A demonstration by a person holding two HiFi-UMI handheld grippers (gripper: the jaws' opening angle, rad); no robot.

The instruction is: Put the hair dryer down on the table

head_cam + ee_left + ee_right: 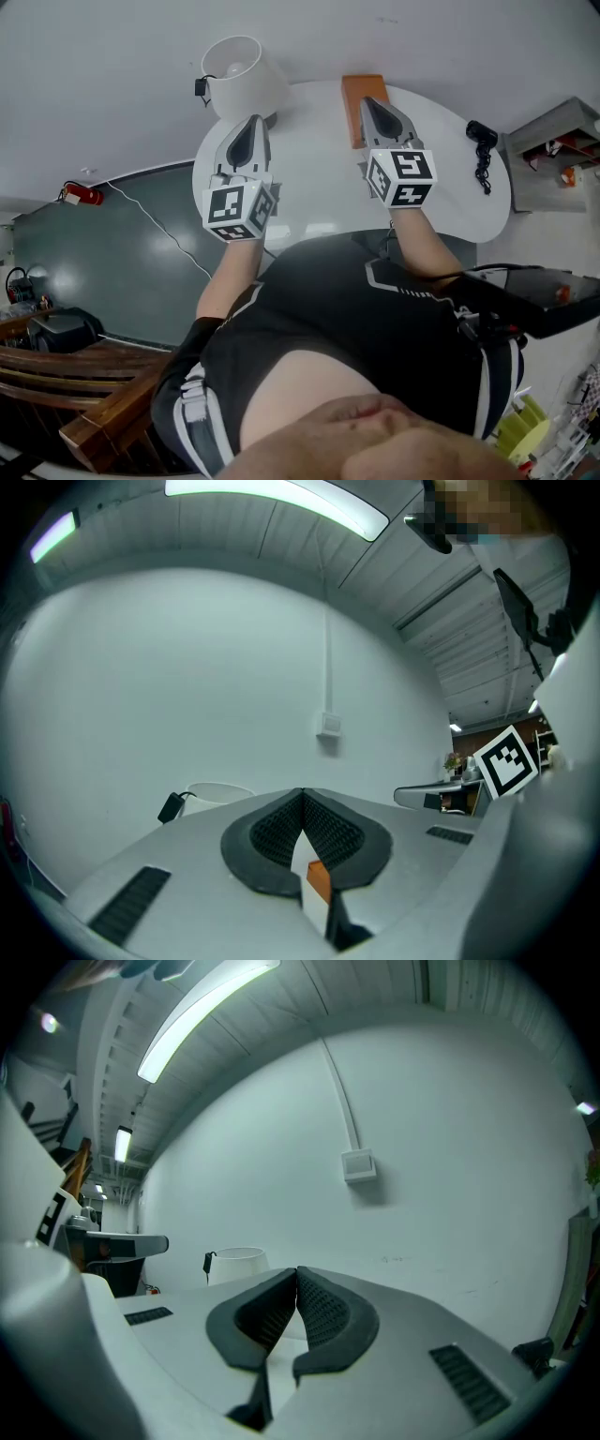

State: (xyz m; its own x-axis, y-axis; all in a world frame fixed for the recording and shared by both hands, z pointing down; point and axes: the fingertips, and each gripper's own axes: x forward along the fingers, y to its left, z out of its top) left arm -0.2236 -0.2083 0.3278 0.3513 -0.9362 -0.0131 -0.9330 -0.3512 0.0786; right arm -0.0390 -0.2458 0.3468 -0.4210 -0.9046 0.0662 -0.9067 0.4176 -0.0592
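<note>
White round table (441,112) lying under fingertips. Left gripper (252,122) and right gripper (368,101) being held shut, nothing between pads. Black hair dryer (481,134) lying on tabletop, right of right gripper, long axis roughly along jaws; right hand nearer.

Lying at the table's (319,183) right edge: one hair dryer (481,136). Sitting at its far edge: one orange block (356,103), one white lampshade (242,77). Hovering: two grippers, left gripper (254,122) and right gripper (368,101).

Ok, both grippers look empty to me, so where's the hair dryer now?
In the head view the hair dryer lies on the white table near its right edge, to the right of the right gripper.
</note>
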